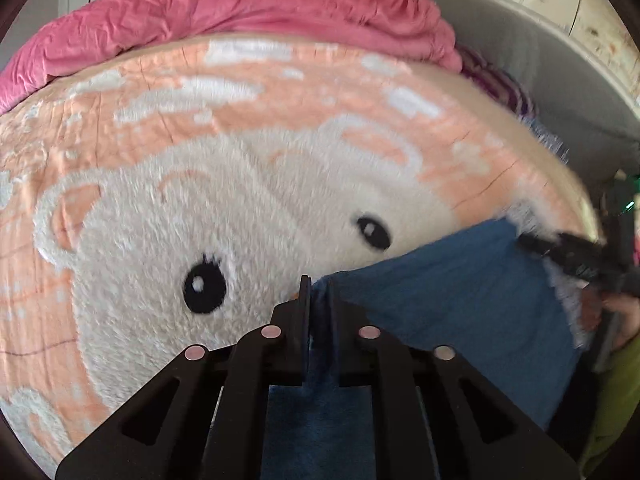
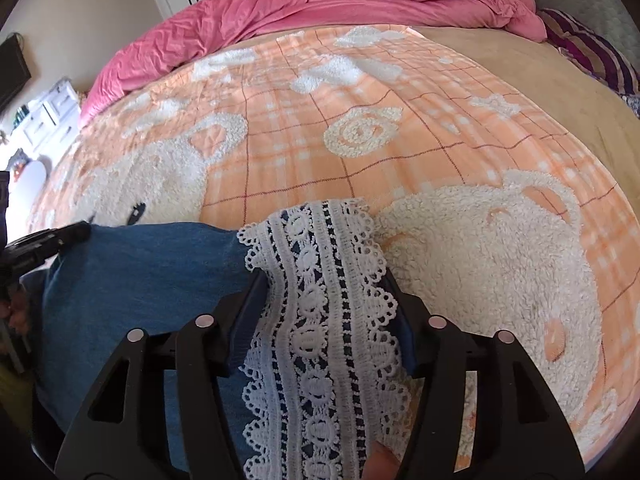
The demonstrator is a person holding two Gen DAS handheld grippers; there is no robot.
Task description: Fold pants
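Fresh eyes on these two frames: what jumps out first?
The big fluffy white bear face on the peach plaid blanket fills the left wrist view. Next, the blue pants, stretched between the left gripper and right gripper, with white lace trim in the right one. A rumpled pink duvet lies at the far edge.

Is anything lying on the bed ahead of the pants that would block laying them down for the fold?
Nothing visible does. Both the left gripper and right gripper are shut on the blue pants, and the peach bear blanket ahead is bare up to the pink duvet.
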